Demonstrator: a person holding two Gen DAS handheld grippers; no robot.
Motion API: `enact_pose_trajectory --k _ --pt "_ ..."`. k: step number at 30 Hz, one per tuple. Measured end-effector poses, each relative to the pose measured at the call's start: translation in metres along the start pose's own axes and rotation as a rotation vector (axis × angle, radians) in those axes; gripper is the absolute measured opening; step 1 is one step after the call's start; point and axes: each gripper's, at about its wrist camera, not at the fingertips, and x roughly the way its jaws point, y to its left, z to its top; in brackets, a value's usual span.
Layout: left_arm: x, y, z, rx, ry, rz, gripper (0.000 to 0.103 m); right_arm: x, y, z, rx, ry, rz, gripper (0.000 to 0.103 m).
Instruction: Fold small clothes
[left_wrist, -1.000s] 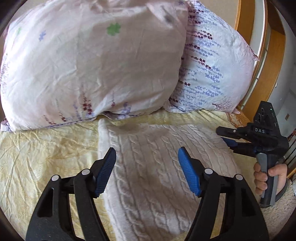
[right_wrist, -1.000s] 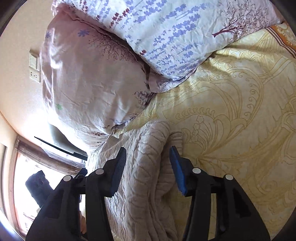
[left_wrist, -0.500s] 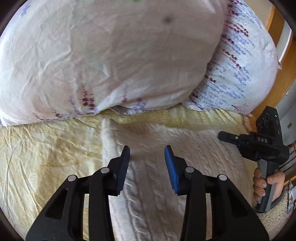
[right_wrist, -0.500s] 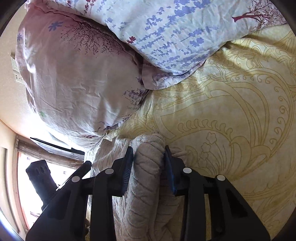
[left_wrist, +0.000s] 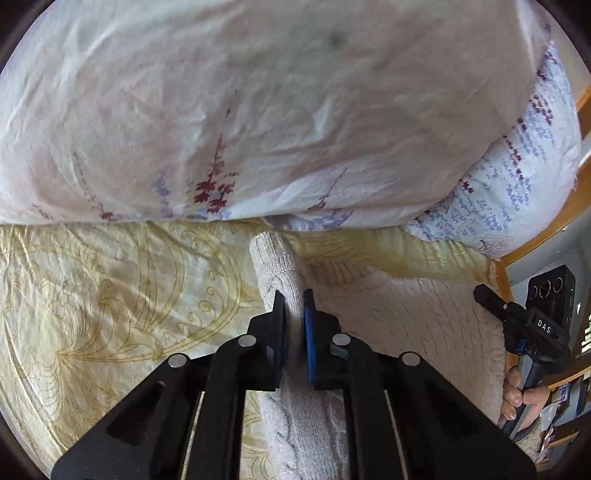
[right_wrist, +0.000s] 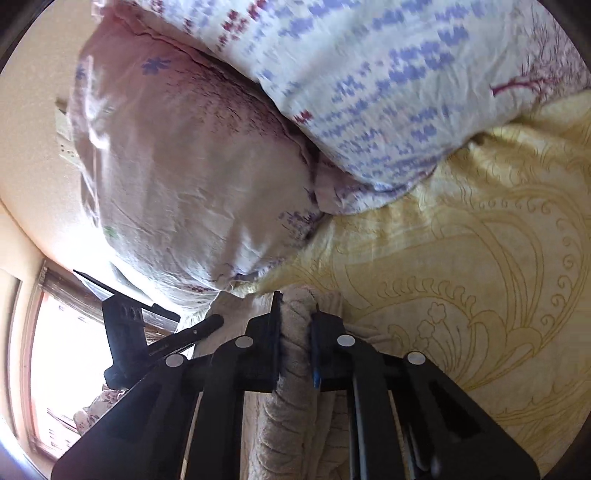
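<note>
Left claw (left_wrist: 294, 301) and right claw (right_wrist: 295, 306) each pinch, seemingly, the sweater's (left_wrist: 406, 317) edge.

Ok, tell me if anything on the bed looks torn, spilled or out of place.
Nothing stands out. The sweater lies on the yellow bedspread below the two pillows, and each gripper, left and right, is shut on a pinched ridge of its knit. No tears or spills show.

The white knit sweater (left_wrist: 406, 325) runs off the lower edge in both views; the lavender-print pillow (right_wrist: 388, 81) is motion-blurred; tool fingers hide the pinched fold
</note>
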Motion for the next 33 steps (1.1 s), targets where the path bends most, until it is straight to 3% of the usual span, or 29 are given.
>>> enact_pose_trajectory --k 3,9,12,16,19,21,25,26,27,28,29,33 --pt "-0.005 0.005 -0.001 -0.004 -0.046 -0.003 0.005 0.001 -0.005 -0.002 -0.015 0.003 -0.072 0.011" --pt "0.012 0.021 -0.007 -0.021 -0.012 0.048 0.004 0.023 -0.031 -0.009 0.069 0.072 -0.14 0.011" --pt "0.009 0.007 -0.013 0.044 -0.047 0.1 0.004 0.021 -0.023 -0.008 0.037 0.081 -0.155 0.013" --pt "-0.032 -0.01 -0.027 0.12 -0.157 0.087 0.008 -0.008 -0.014 -0.017 0.044 0.05 -0.109 0.033" --pt "-0.068 -0.029 -0.052 0.209 -0.215 0.027 0.013 -0.033 -0.012 -0.033 0.029 0.051 -0.066 0.036" --pt "-0.075 -0.041 -0.066 0.244 -0.176 -0.002 0.013 -0.041 -0.013 -0.046 0.041 0.068 -0.039 0.036" --pt "-0.062 -0.048 -0.084 0.232 -0.067 0.078 0.014 -0.042 -0.013 -0.066 0.064 0.109 0.0 0.036" --pt "-0.063 -0.043 -0.086 0.217 -0.065 0.07 0.017 -0.041 -0.012 -0.07 0.055 0.117 -0.008 0.036" --pt "-0.067 -0.038 -0.089 0.202 -0.065 0.067 0.031 -0.043 -0.01 -0.073 0.046 0.121 -0.014 0.036" --pt "-0.069 -0.033 -0.091 0.181 -0.058 0.074 0.055 -0.044 -0.009 -0.076 0.044 0.125 -0.014 0.036" --pt "-0.072 -0.029 -0.094 0.161 -0.05 0.071 0.062 -0.043 -0.007 -0.078 0.043 0.128 -0.01 0.036" --pt "-0.074 -0.018 -0.107 0.128 -0.012 0.017 0.064 -0.045 0.005 -0.083 -0.013 0.11 -0.005 0.036"
